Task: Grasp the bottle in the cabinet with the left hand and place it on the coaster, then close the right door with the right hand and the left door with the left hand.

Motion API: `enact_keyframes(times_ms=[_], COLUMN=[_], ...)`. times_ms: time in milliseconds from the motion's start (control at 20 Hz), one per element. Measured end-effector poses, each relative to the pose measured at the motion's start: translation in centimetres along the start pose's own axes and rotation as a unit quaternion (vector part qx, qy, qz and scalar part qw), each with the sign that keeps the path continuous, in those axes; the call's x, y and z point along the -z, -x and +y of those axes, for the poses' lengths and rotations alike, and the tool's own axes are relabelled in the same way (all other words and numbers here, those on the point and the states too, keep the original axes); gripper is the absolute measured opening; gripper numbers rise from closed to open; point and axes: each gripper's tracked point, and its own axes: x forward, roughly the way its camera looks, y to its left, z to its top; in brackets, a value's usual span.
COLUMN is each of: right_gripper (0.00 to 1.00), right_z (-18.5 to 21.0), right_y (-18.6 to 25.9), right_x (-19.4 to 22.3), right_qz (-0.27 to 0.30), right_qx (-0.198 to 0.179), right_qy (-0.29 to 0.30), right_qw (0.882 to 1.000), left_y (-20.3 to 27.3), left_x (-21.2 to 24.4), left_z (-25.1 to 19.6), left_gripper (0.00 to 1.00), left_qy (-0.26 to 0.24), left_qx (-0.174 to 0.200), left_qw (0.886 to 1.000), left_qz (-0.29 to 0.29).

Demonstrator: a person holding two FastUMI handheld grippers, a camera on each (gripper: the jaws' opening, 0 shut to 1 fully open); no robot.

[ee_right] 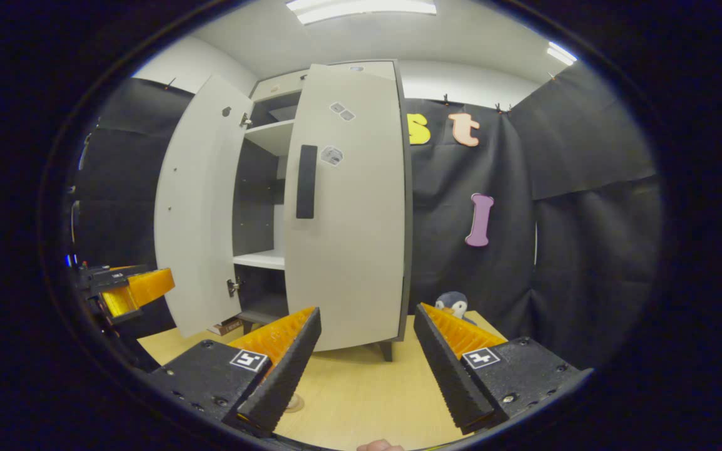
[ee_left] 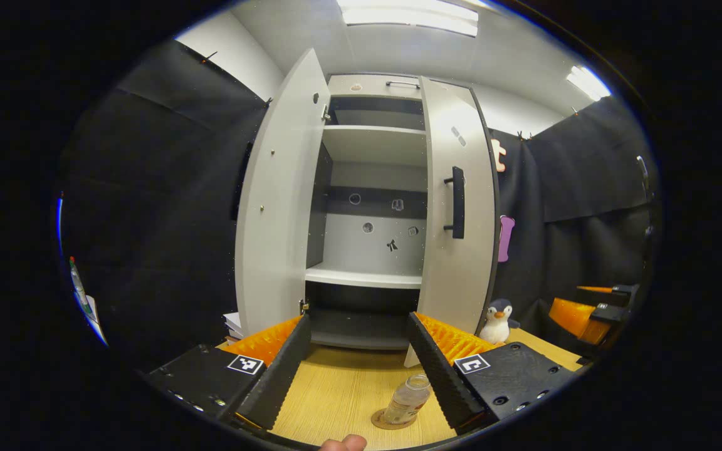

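A small clear bottle (ee_left: 407,401) stands on a round brown coaster (ee_left: 383,422) on the wooden table, low in the left gripper view beside that gripper's right-hand finger (ee_left: 439,369). My left gripper (ee_left: 358,321) is open and holds nothing; it faces the white cabinet (ee_left: 373,144). The cabinet's left door (ee_left: 279,194) is swung wide open. Its right door (ee_left: 458,207) covers the right half, at or near shut. My right gripper (ee_right: 367,313) is open and empty, facing the right door (ee_right: 348,207) and its dark handle (ee_right: 306,181).
A penguin plush (ee_left: 499,321) sits on the table right of the cabinet. A stack of books (ee_left: 232,324) lies below the open left door. The other gripper (ee_left: 593,310) shows far right. Bare cabinet shelves (ee_left: 364,275) are visible. Black cloth walls surround the table (ee_right: 361,388).
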Motion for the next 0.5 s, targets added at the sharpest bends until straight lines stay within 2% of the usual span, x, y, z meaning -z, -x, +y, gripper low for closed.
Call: enact_keyframes(times_ms=[150, 200, 300, 350, 400, 450, 500], right_gripper=[0.98, 0.98, 0.94, 0.98, 0.94, 0.94, 0.94], right_z=[0.7, 0.9, 0.9, 0.9, 0.9, 0.9, 0.8], right_y=[0.0, -0.1, -0.1, -0.1, -0.1, -0.1, 0.0], right_x=[0.2, 0.4, 0.5, 0.4, 0.3, 0.1, -0.2], right_qz=[0.0, 0.002, 0.004, 0.003, 0.002, 0.001, -0.002], right_qx=[-0.013, -0.017, -0.022, -0.024, -0.026, -0.027, -0.028], right_qy=[-0.002, -0.001, -0.002, -0.003, -0.002, 0.0, 0.002], right_qw=[1.0, 1.0, 1.0, 1.0, 1.0, 1.0, 1.0], left_y=[0.3, 0.3, 0.1, -0.1, -0.7, -1.3, -2.1], left_x=[-4.1, -5.5, -8.2, -9.3, -9.7, -9.9, -10.3], left_z=[4.0, 5.6, 8.7, 10.5, 12.4, 14.2, 16.3], left_gripper=[0.94, 0.98, 0.94, 0.96, 0.98, 0.94, 0.95], left_qy=[-0.008, -0.009, -0.01, -0.011, -0.008, 0.0, 0.011], left_qx=[-0.047, -0.06, -0.082, -0.095, -0.111, -0.123, -0.132], left_qw=[0.998, 0.997, 0.995, 0.993, 0.992, 0.99, 0.989], left_qz=[-0.03, -0.041, -0.058, -0.066, -0.067, -0.066, -0.064])
